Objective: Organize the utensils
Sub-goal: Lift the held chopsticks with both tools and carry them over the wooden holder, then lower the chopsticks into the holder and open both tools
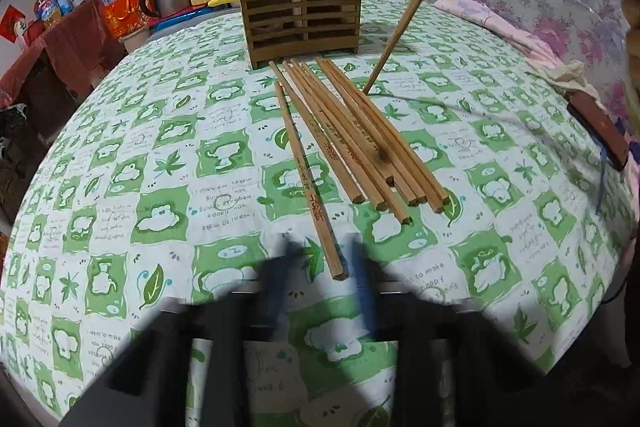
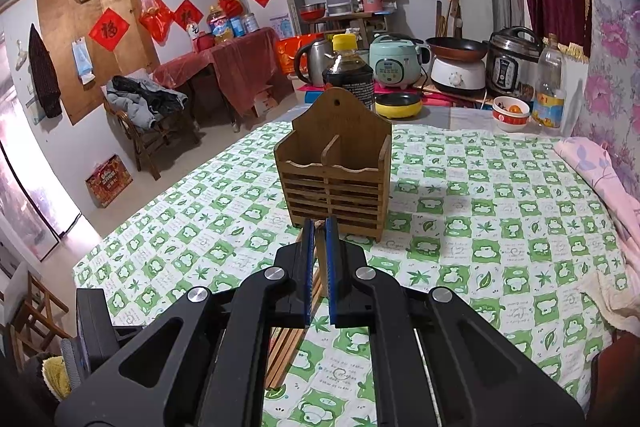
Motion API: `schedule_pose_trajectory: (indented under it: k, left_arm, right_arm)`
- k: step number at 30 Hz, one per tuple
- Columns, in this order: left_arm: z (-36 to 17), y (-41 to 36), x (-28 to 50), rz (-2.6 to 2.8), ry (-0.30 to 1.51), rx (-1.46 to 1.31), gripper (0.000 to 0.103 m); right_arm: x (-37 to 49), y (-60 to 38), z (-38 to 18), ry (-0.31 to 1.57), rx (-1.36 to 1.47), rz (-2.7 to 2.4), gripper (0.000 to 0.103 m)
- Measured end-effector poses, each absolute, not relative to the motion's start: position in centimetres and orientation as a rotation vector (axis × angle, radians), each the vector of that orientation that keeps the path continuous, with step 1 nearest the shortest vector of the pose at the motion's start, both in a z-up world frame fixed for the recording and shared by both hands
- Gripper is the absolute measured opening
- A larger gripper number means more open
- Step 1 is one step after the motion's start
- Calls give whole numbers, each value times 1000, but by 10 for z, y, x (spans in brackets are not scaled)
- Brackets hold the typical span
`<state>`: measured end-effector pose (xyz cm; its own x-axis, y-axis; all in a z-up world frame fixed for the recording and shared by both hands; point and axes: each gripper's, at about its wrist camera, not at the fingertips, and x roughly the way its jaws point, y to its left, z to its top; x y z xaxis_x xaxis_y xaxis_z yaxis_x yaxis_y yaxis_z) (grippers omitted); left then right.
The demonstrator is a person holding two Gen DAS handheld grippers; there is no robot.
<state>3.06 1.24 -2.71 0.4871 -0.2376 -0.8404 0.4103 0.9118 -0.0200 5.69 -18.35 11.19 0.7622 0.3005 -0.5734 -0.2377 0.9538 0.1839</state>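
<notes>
A brown wooden utensil holder [image 1: 300, 11] [image 2: 334, 179] with two compartments stands upright on the green-checked tablecloth [image 1: 160, 155]. Several wooden chopsticks [image 1: 352, 139] lie in a loose pile in front of it, and show under my right gripper [image 2: 288, 351]. One chopstick [image 1: 308, 183] lies apart on the left; its near end lies between the blurred fingers of my left gripper [image 1: 320, 267], which stand apart without pressing it. My right gripper [image 2: 320, 227] is shut on one chopstick [image 1: 408, 7], held slanted with its tip down by the pile's far end.
Behind the holder stand a soy sauce bottle [image 2: 348, 71], a kettle [image 2: 314, 61], rice cookers [image 2: 396, 63] and a bowl [image 2: 510, 113]. A pink blanket [image 2: 600, 179] lies along the right side. A brown flat object [image 1: 600, 131] rests near the right edge.
</notes>
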Motion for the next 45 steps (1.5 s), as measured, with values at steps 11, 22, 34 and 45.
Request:
schedule_pose_trajectory:
  k: [11, 22, 34, 45]
  left_arm:
    - [59, 27, 79, -336, 819, 98, 6]
    - [148, 0, 143, -333, 693, 67, 6]
    - [241, -15, 185, -269, 478, 41, 6]
    - [171, -23, 246, -230, 487, -22, 6]
  right_arm:
    - [57, -188, 123, 612, 121, 284, 7]
    - [73, -182, 150, 558, 99, 267, 7]
    - [105, -185, 212, 344, 117, 171, 7]
    - [172, -180, 160, 431, 106, 103, 7]
